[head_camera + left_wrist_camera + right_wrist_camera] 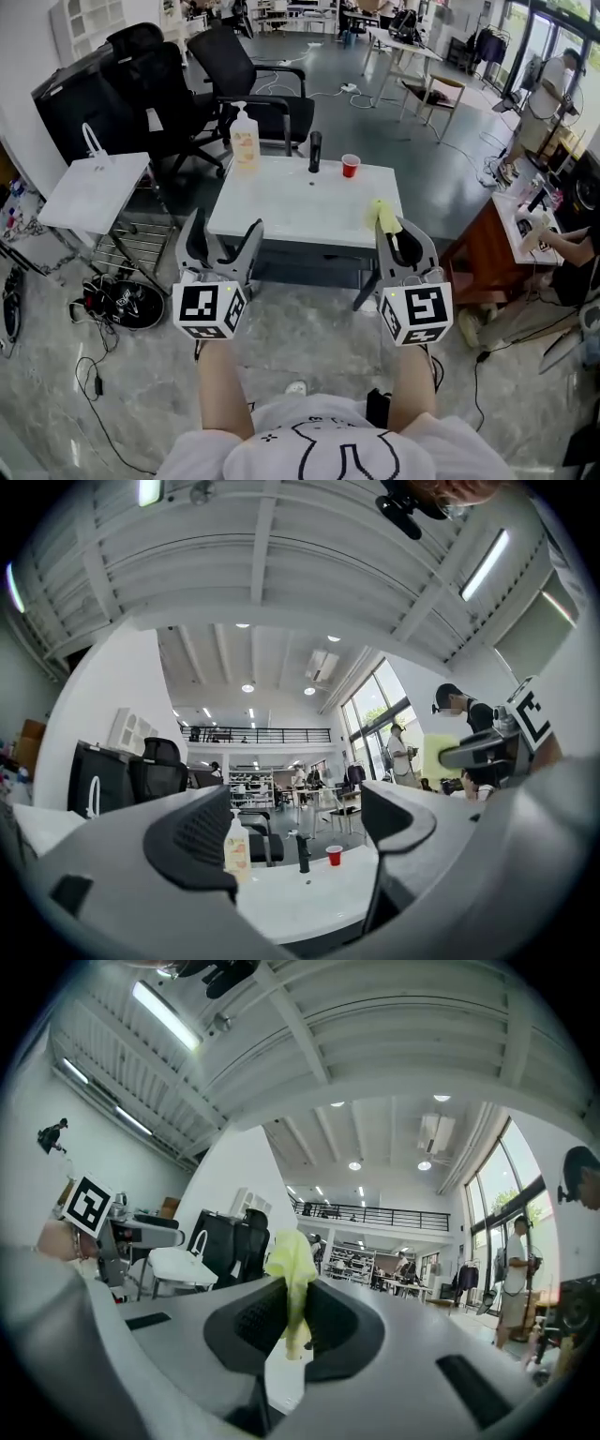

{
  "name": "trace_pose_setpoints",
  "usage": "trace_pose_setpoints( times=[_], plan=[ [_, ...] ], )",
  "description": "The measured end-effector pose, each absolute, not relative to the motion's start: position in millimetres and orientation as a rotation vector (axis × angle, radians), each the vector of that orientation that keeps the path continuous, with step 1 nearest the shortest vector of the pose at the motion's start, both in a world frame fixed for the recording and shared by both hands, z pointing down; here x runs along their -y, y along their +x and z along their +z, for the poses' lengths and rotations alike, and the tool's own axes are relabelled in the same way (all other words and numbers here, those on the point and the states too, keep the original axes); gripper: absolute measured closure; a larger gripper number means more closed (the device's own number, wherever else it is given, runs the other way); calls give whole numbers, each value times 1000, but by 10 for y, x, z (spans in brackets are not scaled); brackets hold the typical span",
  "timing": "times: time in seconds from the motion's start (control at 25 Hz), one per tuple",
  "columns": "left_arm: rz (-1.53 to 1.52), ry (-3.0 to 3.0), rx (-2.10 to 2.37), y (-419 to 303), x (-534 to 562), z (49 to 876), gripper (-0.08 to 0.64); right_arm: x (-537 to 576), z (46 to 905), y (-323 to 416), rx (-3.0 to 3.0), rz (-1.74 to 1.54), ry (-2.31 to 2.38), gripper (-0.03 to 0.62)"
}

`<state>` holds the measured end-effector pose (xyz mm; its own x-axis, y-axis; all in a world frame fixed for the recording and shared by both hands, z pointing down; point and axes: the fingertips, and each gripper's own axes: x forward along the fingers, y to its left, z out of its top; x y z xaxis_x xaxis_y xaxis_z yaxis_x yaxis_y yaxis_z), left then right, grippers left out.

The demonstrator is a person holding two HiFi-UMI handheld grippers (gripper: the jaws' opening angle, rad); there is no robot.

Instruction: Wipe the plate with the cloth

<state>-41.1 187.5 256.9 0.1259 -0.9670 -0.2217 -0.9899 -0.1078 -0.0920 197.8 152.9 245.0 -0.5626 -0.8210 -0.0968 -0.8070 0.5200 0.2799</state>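
A soft, crumpled yellow-green cloth [385,217] is hanging pinched between the ribbed dark jaws of the right gripper [392,232], which are closing tight on it. It is being held in the air by the near right corner of a smooth white rectangular table [281,211]. The left gripper [223,236] is holding its jaws spread wide with nothing between them. Standing at the table's far edge are a translucent plastic pump bottle [245,139], a slim dark cylinder [315,150] and a small red plastic cup [351,165], its inside not showing.

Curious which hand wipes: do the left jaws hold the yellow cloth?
No, the left gripper is open and empty; the right gripper pinches the cloth.
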Motion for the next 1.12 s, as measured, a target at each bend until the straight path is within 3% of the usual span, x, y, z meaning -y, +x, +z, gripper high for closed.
trace_pose_setpoints(
  times=[1.12],
  plan=[
    [-9,-2246,-1909,-926,-336,3108,133,-29,2938,1517,2631,-328,1542,541]
  ],
)
